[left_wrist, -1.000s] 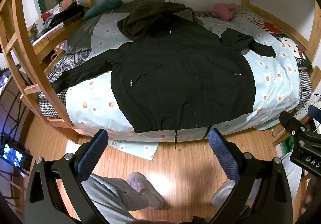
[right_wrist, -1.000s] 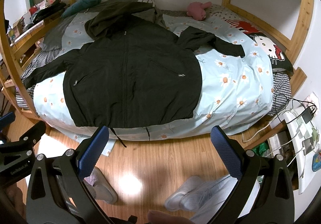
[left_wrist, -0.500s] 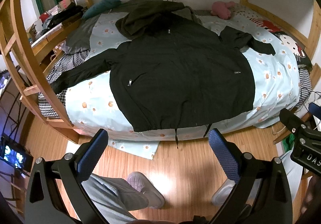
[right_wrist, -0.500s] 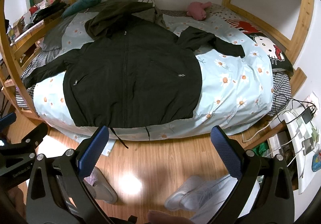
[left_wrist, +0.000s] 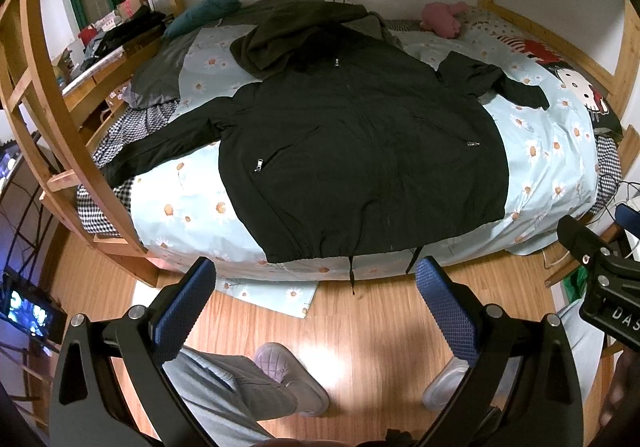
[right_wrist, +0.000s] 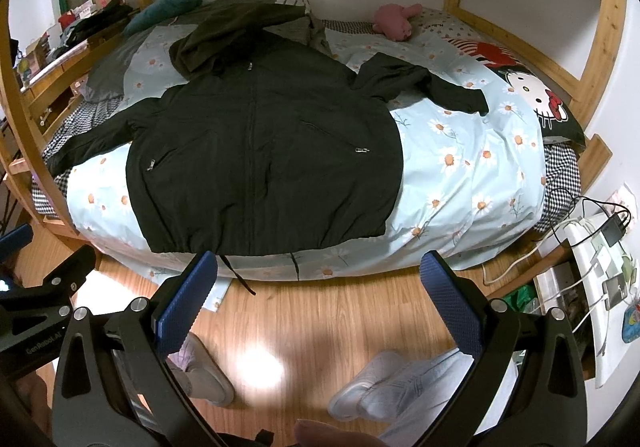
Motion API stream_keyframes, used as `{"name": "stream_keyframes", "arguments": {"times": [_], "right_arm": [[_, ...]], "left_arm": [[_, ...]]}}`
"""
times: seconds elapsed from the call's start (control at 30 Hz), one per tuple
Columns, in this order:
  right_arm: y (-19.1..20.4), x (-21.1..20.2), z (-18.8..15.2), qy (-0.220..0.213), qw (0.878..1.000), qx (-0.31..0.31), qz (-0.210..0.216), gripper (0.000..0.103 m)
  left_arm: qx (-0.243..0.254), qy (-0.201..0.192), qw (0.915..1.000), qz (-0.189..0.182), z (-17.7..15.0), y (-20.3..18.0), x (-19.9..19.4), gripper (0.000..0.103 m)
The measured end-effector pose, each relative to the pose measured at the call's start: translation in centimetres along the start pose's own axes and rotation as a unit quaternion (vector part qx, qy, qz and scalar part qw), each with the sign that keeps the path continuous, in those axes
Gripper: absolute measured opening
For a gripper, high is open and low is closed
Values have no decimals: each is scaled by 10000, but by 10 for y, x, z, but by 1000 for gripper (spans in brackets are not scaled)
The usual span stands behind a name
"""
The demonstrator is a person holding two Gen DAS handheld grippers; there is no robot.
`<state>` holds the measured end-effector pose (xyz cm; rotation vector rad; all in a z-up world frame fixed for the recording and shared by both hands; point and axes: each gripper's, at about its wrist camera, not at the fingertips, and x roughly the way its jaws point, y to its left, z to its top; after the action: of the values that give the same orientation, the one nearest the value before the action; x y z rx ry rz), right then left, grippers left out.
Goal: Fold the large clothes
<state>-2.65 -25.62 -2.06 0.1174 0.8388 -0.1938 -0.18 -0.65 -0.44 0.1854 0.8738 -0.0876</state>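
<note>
A large black zip jacket point(left_wrist: 360, 151) point(right_wrist: 260, 155) lies spread front-up on the bed, hood towards the wall, hem at the near edge with drawstrings hanging over it. Its left sleeve point(left_wrist: 160, 145) stretches out to the bed's left side; its right sleeve point(right_wrist: 424, 87) lies bent on the sheet. My left gripper point(left_wrist: 316, 299) is open over the floor in front of the hem, holding nothing. My right gripper point(right_wrist: 318, 295) is open too, also short of the bed and apart from the jacket.
The bed has a light-blue daisy sheet point(right_wrist: 472, 175) inside a wooden bunk frame point(left_wrist: 52, 95). A pink plush point(right_wrist: 394, 21), a teal pillow point(left_wrist: 204, 9) and a cartoon-cat pillow point(right_wrist: 532, 95) lie at the back and right. Cables and a power strip point(right_wrist: 592, 231) sit right. The person's feet point(left_wrist: 288, 375) stand on wooden floor.
Both views have crept slightly closer to the bed. The jacket has not moved and both grippers stay open.
</note>
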Motion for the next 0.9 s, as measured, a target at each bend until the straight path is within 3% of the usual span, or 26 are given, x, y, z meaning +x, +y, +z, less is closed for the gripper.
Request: {"name": "stream_keyframes", "arguments": {"times": [0.73, 0.9], "right_arm": [[2, -1, 0, -6, 10000, -9, 27, 100], [5, 7, 5, -78, 9998, -110, 145, 100]], "left_arm": [[23, 42, 10000, 50, -1, 3, 1, 98], [-161, 136, 9997, 138, 4, 11, 8, 98]]}}
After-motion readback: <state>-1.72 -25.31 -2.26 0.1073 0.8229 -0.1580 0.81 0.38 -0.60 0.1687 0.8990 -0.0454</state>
